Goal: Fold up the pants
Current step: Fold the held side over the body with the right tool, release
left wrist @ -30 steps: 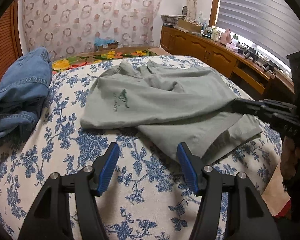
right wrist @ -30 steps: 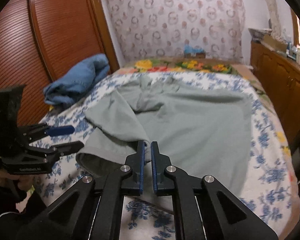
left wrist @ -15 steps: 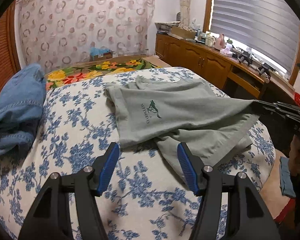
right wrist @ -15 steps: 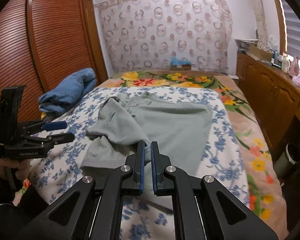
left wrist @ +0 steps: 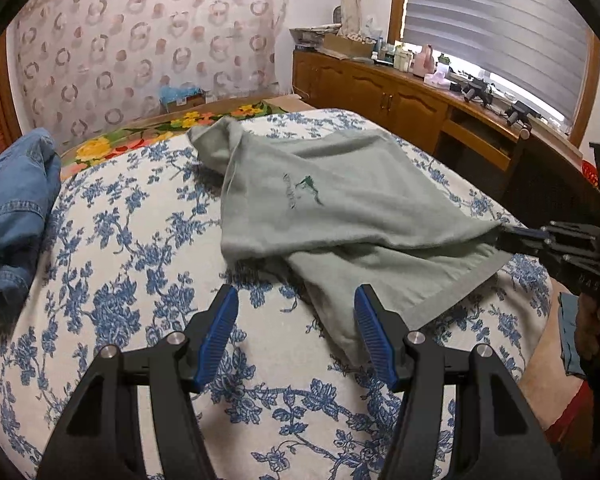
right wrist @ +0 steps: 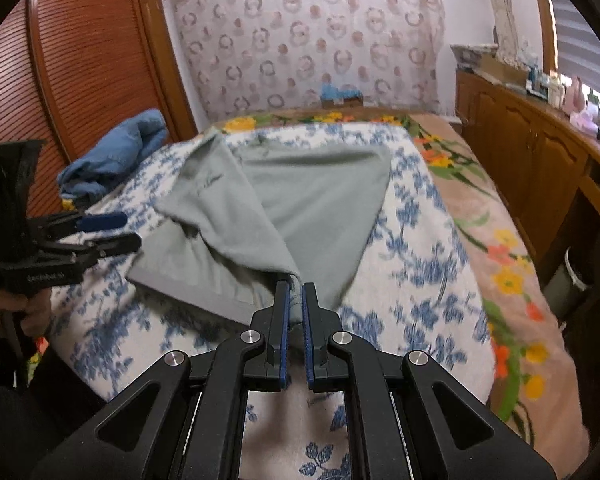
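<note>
Here the bed (left wrist: 132, 264) fills most of both views, covered by a white spread printed with blue flowers, with a second cover of bright orange and yellow flowers (right wrist: 496, 248) showing along its far and right edges. Behind it hangs a curtain (left wrist: 148, 52) patterned with rings, a louvred wooden wardrobe (right wrist: 80, 60) stands on one side, and a long wooden cabinet (left wrist: 384, 96) crowded with small items runs under the blinds on the other.

On the spread lies the grey-green pants (left wrist: 340, 216), partly doubled over, with a small dark green logo on the upper layer and a flat hem band along the near edge. It sits toward the middle and near side of the bed. A heap of blue denim (left wrist: 12, 208) rests well apart from it, by the wardrobe side.

The right gripper (right wrist: 295, 296) is clenched on a corner of the grey-green fabric, which bunches between its blue pads and draws taut back toward the garment. The left gripper (left wrist: 296, 308) is released, its jaws standing apart over the bare spread just beside the near hem, with nothing between them. A hand (right wrist: 16, 308) grips the left tool's handle.
</note>
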`<state>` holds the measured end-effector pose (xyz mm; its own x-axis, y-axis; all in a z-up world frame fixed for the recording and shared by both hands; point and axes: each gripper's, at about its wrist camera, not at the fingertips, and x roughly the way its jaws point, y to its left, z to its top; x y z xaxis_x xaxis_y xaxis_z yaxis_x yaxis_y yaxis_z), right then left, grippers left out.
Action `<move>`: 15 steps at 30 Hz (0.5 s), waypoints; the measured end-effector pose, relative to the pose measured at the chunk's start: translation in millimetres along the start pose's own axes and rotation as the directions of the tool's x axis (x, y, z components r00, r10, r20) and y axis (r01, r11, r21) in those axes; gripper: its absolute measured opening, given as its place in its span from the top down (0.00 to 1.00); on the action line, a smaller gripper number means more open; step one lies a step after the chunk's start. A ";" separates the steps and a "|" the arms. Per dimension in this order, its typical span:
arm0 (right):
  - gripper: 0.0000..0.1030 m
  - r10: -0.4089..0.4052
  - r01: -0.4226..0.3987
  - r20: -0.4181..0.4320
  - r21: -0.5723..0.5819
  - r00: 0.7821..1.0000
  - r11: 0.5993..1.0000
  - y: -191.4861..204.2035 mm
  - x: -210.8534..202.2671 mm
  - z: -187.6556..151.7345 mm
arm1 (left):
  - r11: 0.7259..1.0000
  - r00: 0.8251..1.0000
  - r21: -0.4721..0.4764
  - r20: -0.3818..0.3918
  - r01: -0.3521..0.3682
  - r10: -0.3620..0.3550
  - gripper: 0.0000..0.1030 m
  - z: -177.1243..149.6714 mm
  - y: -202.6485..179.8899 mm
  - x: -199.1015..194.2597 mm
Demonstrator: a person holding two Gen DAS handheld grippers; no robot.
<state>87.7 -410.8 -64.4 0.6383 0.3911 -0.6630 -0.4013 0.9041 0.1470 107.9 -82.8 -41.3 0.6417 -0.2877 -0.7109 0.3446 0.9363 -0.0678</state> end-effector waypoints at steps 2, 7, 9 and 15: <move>0.96 -0.004 0.004 -0.013 0.004 1.000 1.000 -1.5 2.9 -5.0 | 1.000 1.000 0.002 0.000 -0.004 0.004 0.42 -2.2 0.6 0.5; 0.96 -0.007 0.008 -0.017 0.027 1.000 1.000 -5.1 2.8 -8.0 | 1.000 1.000 -0.006 -0.001 -0.008 0.008 0.42 -4.1 2.5 1.3; 0.91 -0.022 0.022 -0.018 0.024 1.000 0.999 -5.5 1.6 -7.5 | 1.000 1.000 -0.006 0.000 -0.008 0.008 0.42 -4.4 2.9 0.8; 0.70 -0.050 0.049 0.038 0.017 0.998 0.999 -6.1 -12.6 0.7 | 1.000 1.000 -0.024 0.017 -0.019 0.019 0.42 -3.9 11.2 -6.3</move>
<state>82.6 -421.2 -56.4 0.6819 0.3519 -0.6413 -0.3581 0.9250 0.1268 105.0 -69.7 -40.3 0.6594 -0.2732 -0.7004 0.3163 0.9460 -0.0712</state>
